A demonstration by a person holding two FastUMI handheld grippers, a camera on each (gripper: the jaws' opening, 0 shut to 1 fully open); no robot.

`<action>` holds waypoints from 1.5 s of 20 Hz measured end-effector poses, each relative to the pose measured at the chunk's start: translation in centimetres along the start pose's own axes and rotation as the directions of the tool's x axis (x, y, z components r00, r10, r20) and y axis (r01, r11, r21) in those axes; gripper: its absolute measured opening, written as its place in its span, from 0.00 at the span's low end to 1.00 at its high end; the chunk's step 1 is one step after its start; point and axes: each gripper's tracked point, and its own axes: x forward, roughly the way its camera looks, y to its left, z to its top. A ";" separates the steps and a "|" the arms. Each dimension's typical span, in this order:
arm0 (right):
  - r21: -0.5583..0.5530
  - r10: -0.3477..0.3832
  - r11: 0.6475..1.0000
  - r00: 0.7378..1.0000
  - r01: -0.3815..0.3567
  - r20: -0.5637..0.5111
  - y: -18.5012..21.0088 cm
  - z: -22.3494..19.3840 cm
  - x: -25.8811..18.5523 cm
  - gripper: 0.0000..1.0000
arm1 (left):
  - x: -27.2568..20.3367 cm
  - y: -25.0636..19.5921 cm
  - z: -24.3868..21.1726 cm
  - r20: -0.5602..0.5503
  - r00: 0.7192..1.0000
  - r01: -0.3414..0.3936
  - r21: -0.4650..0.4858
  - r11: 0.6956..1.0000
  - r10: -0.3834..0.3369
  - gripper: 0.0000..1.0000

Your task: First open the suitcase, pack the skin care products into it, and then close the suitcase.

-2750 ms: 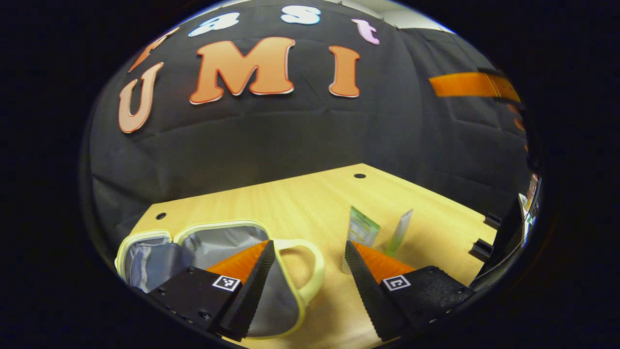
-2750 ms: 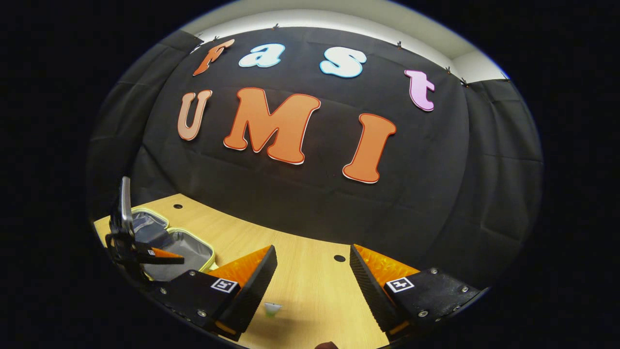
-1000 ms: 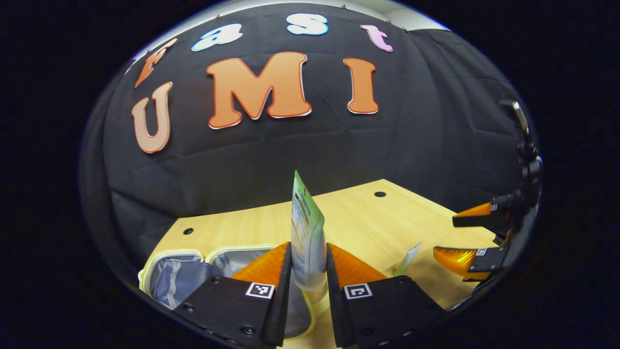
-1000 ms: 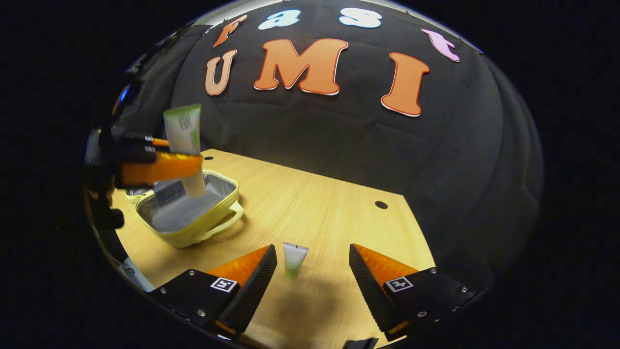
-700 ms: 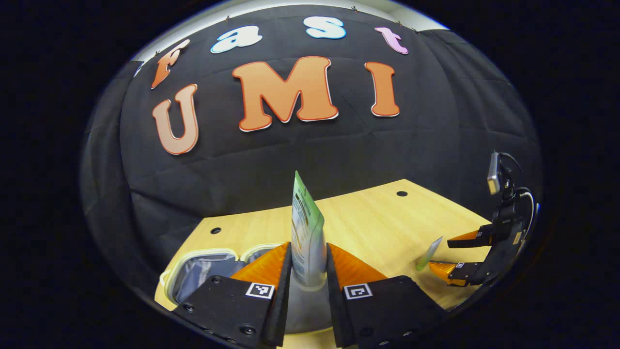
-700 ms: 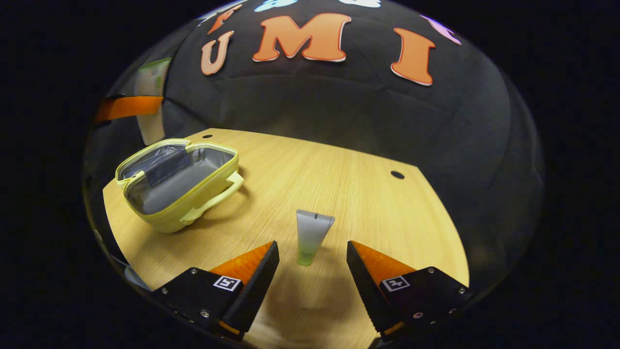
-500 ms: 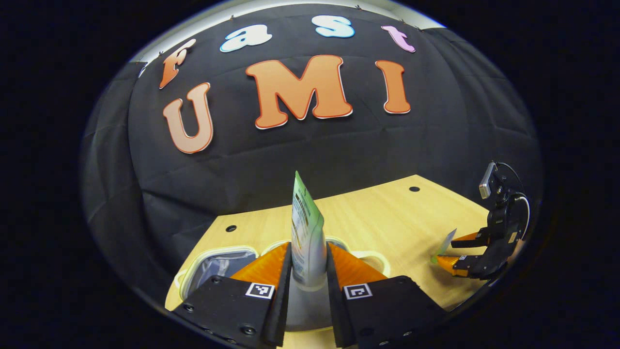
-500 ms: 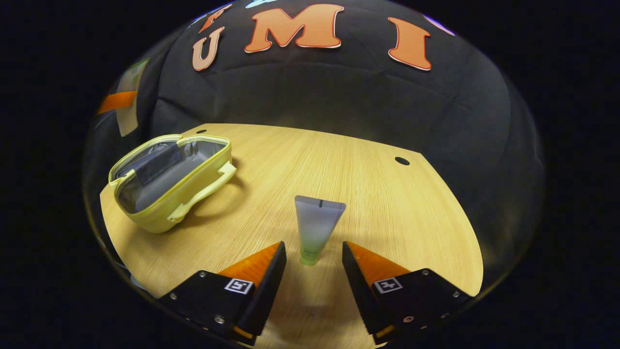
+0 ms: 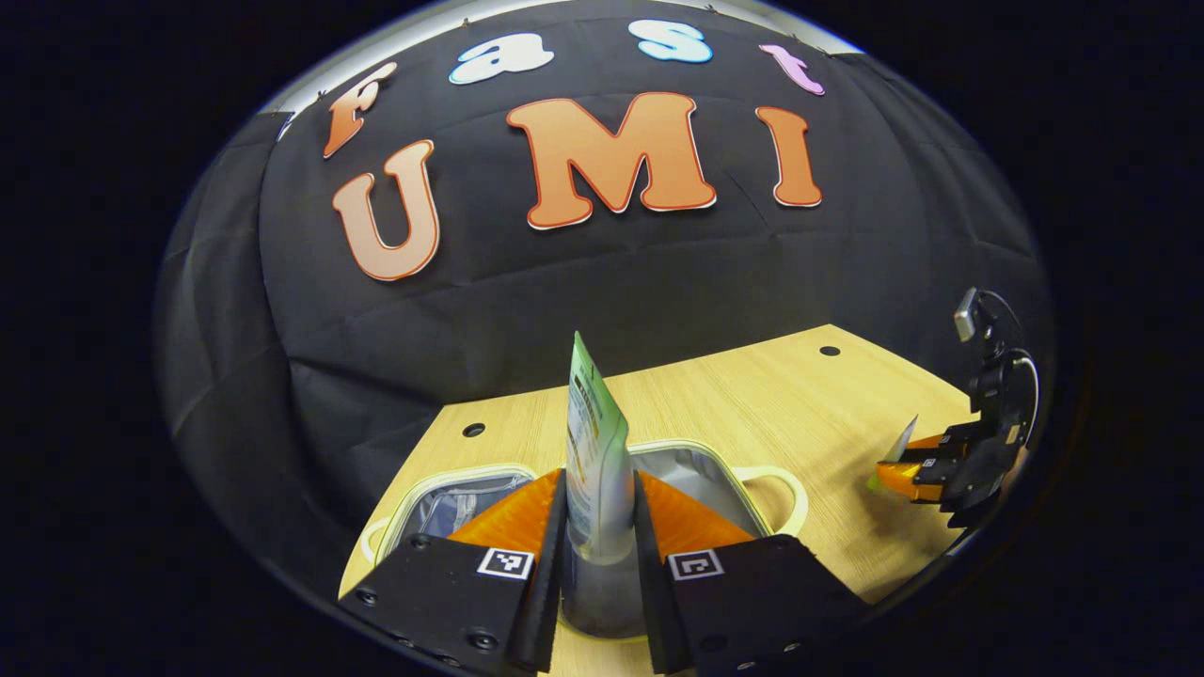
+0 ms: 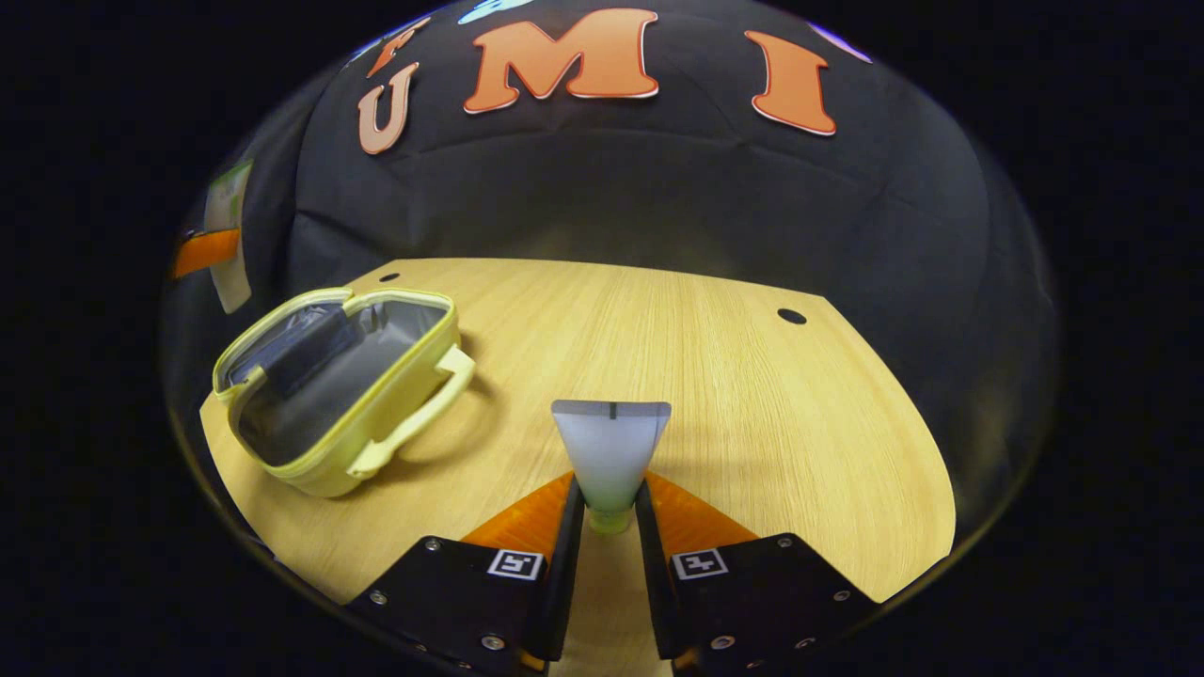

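My left gripper [image 9: 599,512] is shut on a green-and-white tube [image 9: 593,451], held upright above the open yellow suitcase [image 9: 715,470], whose grey lining shows on both sides of the fingers. In the right gripper view the suitcase [image 10: 334,385] lies open at the left of the wooden table [image 10: 734,376], with the left gripper [image 10: 202,252] and its tube at the far left edge. My right gripper [image 10: 607,512] is shut on the lower part of a small white tube with a green cap [image 10: 609,456] standing on the table. That right gripper [image 9: 908,461] also shows at the far right in the left gripper view.
The table has round holes [image 10: 791,316] near its back corners. The black cloth wall stands right behind the table. Bare wood stretches between the suitcase and the small tube.
My left gripper picked up the green-and-white tube and carried it left to above the suitcase. My right gripper came down around the small tube and shut on it.
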 end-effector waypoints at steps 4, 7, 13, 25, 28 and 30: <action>-0.006 0.017 1.000 0.997 -0.016 0.080 2.0 4.3 -2.8 0.36 | 0.2 0.8 -0.9 -0.012 1.000 0.020 -0.007 1.000 -0.020 0.38; -0.025 0.044 0.999 0.988 -0.041 0.150 4.1 7.4 -4.5 0.36 | 0.3 1.5 -1.2 -0.013 1.000 0.024 0.000 1.000 -0.024 0.38; -0.100 0.145 0.987 0.964 -0.125 0.225 9.6 12.0 -7.4 0.36 | 0.5 1.0 -2.7 -0.048 0.994 0.102 -0.016 0.995 -0.103 0.37; -0.158 0.257 0.959 0.957 -0.235 0.137 16.7 10.7 -6.5 0.36 | 3.5 -1.7 -10.7 -0.351 0.901 0.225 -0.126 0.966 -0.256 0.38; -0.145 0.252 0.962 0.959 -0.232 0.133 16.9 10.7 -6.7 0.36 | 4.8 -2.3 -13.0 -0.445 0.858 0.225 -0.122 0.967 -0.256 0.38; -0.143 0.243 0.964 0.961 -0.225 0.130 16.6 10.6 -6.6 0.36 | 5.2 -2.4 -14.2 -0.503 0.829 0.213 -0.119 0.970 -0.244 0.38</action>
